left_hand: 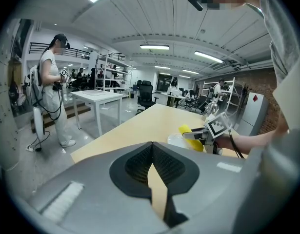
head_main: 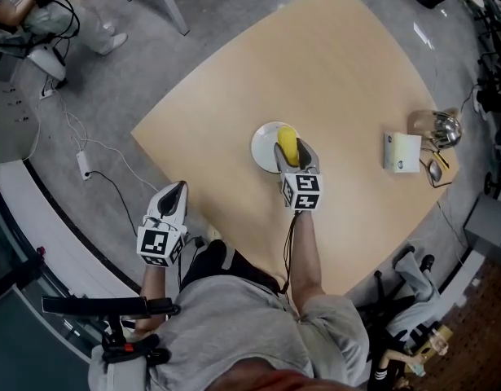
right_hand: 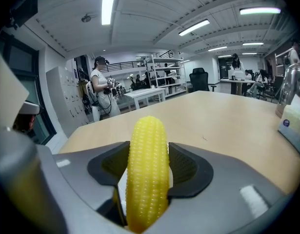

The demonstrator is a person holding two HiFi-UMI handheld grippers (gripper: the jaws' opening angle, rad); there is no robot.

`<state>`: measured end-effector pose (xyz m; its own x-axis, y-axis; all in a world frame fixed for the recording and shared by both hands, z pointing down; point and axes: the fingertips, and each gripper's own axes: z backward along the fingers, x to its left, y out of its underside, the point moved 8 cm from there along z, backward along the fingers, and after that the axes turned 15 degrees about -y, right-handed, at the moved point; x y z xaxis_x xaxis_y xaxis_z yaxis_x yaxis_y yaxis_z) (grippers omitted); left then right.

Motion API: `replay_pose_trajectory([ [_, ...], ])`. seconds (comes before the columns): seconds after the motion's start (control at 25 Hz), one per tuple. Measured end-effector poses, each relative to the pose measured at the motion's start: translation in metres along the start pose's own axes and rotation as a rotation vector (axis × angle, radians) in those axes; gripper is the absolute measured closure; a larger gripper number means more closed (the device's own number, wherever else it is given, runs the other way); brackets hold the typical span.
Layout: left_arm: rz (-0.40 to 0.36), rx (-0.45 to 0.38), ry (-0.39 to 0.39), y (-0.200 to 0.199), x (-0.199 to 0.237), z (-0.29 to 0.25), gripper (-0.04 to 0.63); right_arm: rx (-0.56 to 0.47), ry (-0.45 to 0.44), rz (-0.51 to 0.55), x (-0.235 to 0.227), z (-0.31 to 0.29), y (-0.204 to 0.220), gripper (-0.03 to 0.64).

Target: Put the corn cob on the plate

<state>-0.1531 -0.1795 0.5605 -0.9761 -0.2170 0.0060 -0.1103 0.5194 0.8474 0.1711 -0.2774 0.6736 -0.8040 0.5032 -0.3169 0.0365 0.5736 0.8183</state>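
A yellow corn cob (right_hand: 148,169) stands clamped between the two jaws of my right gripper (right_hand: 149,172), which is shut on it. In the head view the corn cob (head_main: 287,143) hangs over the white plate (head_main: 262,147) near the middle of the wooden table, with my right gripper (head_main: 295,160) at the plate's right side. A sliver of the plate (right_hand: 123,189) shows behind the cob. My left gripper (head_main: 174,195) is held off the table's near left edge, jaws shut and empty (left_hand: 154,172). From there the corn cob (left_hand: 191,137) and plate (left_hand: 180,141) show ahead to the right.
At the table's right stand a white tissue box (head_main: 401,152), a metal kettle (head_main: 442,129) and a spoon (head_main: 435,171). Cables and a power strip (head_main: 83,164) lie on the floor to the left. A person (left_hand: 52,87) stands by a white table (left_hand: 97,97) far left.
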Motion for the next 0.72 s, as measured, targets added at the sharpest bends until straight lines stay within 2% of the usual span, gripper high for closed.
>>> replay_pose_trajectory([
  [0.72, 0.02, 0.024, -0.016, 0.007, 0.008, -0.005, 0.575, 0.072, 0.013, 0.062, -0.002, -0.025, 0.002, 0.362],
])
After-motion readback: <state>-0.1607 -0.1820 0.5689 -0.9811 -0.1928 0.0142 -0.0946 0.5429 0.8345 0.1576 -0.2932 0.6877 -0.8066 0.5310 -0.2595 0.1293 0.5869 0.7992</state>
